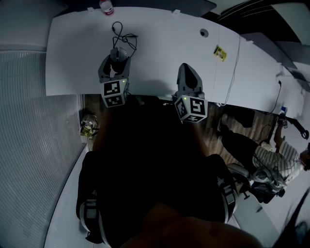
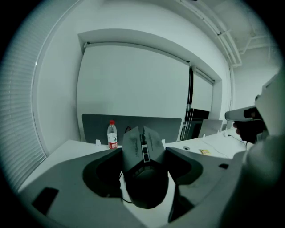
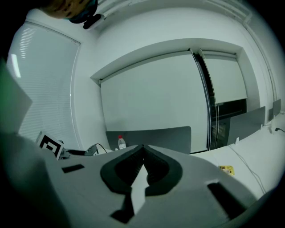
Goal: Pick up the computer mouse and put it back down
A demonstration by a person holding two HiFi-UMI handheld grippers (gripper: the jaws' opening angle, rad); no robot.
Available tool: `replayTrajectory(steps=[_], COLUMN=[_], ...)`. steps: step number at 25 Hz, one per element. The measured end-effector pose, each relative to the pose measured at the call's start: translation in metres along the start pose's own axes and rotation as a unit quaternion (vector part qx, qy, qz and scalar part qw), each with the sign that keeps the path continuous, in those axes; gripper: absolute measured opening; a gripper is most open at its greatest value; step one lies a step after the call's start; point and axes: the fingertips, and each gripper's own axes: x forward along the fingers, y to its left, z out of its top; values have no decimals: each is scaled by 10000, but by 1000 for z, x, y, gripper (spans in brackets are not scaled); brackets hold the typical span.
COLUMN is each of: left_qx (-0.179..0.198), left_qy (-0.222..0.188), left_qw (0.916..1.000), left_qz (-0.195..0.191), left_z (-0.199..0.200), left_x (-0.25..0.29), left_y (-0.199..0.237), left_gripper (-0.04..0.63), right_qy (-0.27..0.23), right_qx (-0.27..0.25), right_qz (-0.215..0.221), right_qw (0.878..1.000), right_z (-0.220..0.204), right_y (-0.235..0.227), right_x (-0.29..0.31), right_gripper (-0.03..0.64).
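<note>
The white table (image 1: 160, 53) carries little around the work: a water bottle (image 1: 106, 6) with a red cap at the far edge, a round cable hole (image 1: 204, 33), a yellow card (image 1: 220, 52) and a thin white cable (image 1: 236, 63) off to the right. Nothing stands between the two grippers.

The left gripper (image 1: 119, 60) has its jaws clamped on the sides of the computer mouse (image 2: 144, 171), over the left part of the table. The right gripper (image 3: 141, 150) is empty, its jaws pressed together at the tips, near the table's near edge.

The head view shows the mouse's black cord (image 1: 123, 36) looped beyond it toward the bottle. The left gripper view alone shows the button split and the wheel strip on top. Whether the mouse touches the table, no view settles.

Its long axis runs along the left gripper's jaws, nose pointing away from the person toward the grey partition (image 2: 133, 127), palm end nearest the camera.
</note>
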Motion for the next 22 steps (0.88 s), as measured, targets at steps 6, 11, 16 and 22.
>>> replayTrajectory(steps=[6,11,16,22], left_qx=[-15,-21,26,62], left_qy=[-260,-471,-713,-993], left_qw=[9997,9989,9974,9950], left_qz=[-34,-26,-45,-90], left_z=[23,42,62,83], left_x=[-9,-16,-25,-37], left_y=[2,6,5,2], left_gripper=[296,296,296,296], right_qy=[-57,-129,-202,-267], right_qx=[-69,-102,-152,-147], right_qz=[-49,-71,-54,-28], right_qw=[9999,9998,9997,9995], right_z=[6,11,16,21], right_y=[-3,-3,-3,-2], right_x=[0,3,6,9], right_gripper=[-2,-2,-2,-2])
